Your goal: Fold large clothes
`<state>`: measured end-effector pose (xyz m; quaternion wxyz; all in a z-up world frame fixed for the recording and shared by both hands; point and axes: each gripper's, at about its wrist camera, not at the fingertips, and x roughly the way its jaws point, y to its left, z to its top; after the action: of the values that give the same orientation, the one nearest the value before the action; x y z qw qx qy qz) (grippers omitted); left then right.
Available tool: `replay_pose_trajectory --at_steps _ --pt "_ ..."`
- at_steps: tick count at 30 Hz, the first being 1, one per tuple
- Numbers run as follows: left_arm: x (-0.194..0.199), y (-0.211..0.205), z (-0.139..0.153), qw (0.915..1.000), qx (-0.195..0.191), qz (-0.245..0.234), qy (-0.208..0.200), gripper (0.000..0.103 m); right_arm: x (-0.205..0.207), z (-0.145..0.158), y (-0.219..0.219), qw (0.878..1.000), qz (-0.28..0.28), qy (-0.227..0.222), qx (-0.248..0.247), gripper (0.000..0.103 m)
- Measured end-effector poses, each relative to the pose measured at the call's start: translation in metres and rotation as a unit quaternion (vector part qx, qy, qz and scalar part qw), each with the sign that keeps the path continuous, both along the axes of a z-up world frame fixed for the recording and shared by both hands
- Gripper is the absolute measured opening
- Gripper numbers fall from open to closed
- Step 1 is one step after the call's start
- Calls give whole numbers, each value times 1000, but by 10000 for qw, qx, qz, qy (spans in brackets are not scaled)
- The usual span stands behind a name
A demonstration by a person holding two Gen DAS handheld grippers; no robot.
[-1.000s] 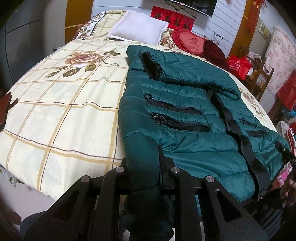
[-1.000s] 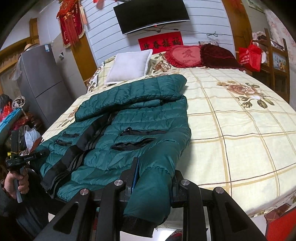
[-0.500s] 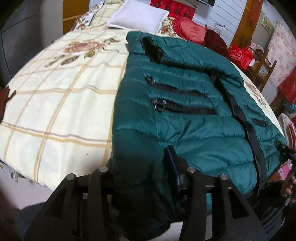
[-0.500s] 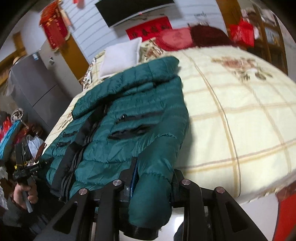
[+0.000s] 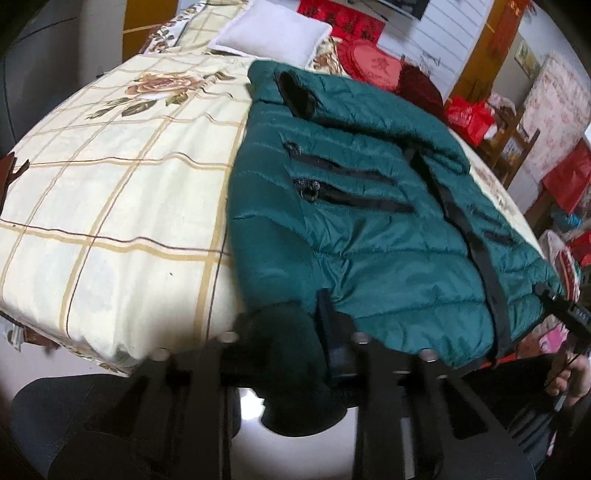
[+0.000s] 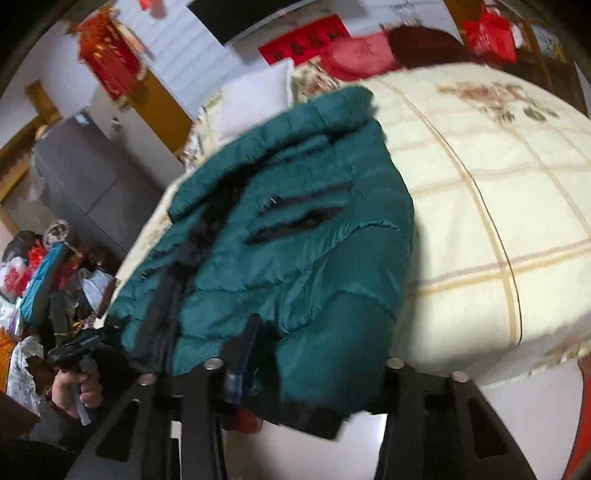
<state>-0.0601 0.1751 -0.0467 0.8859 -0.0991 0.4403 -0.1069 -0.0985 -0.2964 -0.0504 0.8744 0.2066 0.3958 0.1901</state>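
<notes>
Jacket (image 5: 369, 206), dark green and quilted, lying front-up across the bed (image 5: 110, 192), hem end hanging over the mattress edge at 6 o'clock, collar end pointing toward 12 o'clock. Two black pocket zips (image 5: 351, 184) showing on the chest; black front placket (image 5: 476, 236) running down toward 5 o'clock.

Left gripper (image 5: 295, 354) pinching a hanging sleeve cuff (image 5: 291, 369) at 6 o'clock in the left wrist view, fingers pressed onto the fabric. Right gripper (image 6: 306, 369) likewise clamping the other sleeve (image 6: 332, 350) at 6 o'clock in the right wrist view, cuff drooping below the fingers.

Checked cream bedspread with rose print spreading beneath. White pillow (image 5: 273, 33) sitting at 12 o'clock, red heart cushion (image 5: 373, 66) just beside it at 1 o'clock. Grey cabinet (image 6: 88, 184) standing at 9 o'clock in the right view.
</notes>
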Motion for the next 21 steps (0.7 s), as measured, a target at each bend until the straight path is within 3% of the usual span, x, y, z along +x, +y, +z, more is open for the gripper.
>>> replay_pose_trajectory --at_steps 3,6,11,21 --pt "-6 7 12 9993 -242 98 -263 12 -3 6 -3 9998 -73 -185 34 20" --pt "-16 16 30 9974 -464 139 -542 12 -14 20 -2 9985 -206 -491 -122 16" --pt "-32 28 45 9943 -672 156 -814 12 -35 43 -6 9951 -329 -919 -179 15" --pt "-52 47 77 9862 -1049 277 -1251 12 -75 73 -19 9884 -774 -1305 -65 15"
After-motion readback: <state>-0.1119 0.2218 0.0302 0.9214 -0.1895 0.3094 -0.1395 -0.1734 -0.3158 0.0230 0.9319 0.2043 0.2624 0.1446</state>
